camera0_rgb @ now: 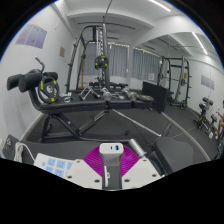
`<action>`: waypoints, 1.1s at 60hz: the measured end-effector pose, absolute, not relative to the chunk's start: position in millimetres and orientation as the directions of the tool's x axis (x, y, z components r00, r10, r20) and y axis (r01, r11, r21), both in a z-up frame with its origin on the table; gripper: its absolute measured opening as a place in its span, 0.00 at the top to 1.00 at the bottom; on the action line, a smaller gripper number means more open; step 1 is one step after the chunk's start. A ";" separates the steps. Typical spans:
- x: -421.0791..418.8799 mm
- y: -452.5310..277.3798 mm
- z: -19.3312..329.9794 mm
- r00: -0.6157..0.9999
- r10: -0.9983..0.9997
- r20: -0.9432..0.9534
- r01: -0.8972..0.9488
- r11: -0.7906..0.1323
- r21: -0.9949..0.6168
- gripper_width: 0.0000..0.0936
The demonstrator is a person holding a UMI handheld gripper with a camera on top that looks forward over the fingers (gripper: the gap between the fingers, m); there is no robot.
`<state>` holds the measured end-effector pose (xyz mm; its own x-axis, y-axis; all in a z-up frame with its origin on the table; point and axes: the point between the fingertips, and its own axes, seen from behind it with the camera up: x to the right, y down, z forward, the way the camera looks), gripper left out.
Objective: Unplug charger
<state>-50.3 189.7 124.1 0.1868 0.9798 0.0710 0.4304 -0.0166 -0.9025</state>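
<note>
White charger (pixel 111 150) pinched in the claw (pixel 112 160)
Light, rigid plastic; judged best gripped by its flat sides

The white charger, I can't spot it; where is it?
In the gripper view, the small white charger sits between the pink-padded fingers, before the black weight bench.

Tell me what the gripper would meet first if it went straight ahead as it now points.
The white charger-like block, right between the gripper jaws, comes first. Beyond it, probably the black weight bench, though depth is hard to judge.
</note>
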 end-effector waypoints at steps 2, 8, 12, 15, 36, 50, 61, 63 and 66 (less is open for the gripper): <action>-47.4 200.6 110.4 0.191 0.979 0.071 0.460 -0.025 -0.888 0.81; -38.6 223.3 64.4 0.194 0.979 0.059 0.533 -0.055 -0.844 0.81; -39.8 230.7 37.6 0.192 0.979 0.072 0.570 -0.052 -0.820 0.80; -40.0 232.7 21.2 0.181 0.980 0.083 0.597 -0.042 -0.801 0.80; -49.3 237.7 -19.8 0.183 0.982 0.034 0.652 -0.096 -0.752 0.44; -45.9 246.7 -9.9 0.179 0.983 0.036 0.640 -0.089 -0.763 0.17; -27.0 232.6 18.8 0.164 0.984 -0.063 0.597 -0.150 -0.788 0.11; -21.5 231.6 30.6 0.170 0.984 -0.059 0.580 -0.148 -0.801 0.10; -11.3 231.3 52.4 0.172 0.984 -0.043 0.544 -0.131 -0.829 0.09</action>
<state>-11.3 231.3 52.4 0.1716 0.9842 -0.0426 0.5435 -0.1307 -0.8292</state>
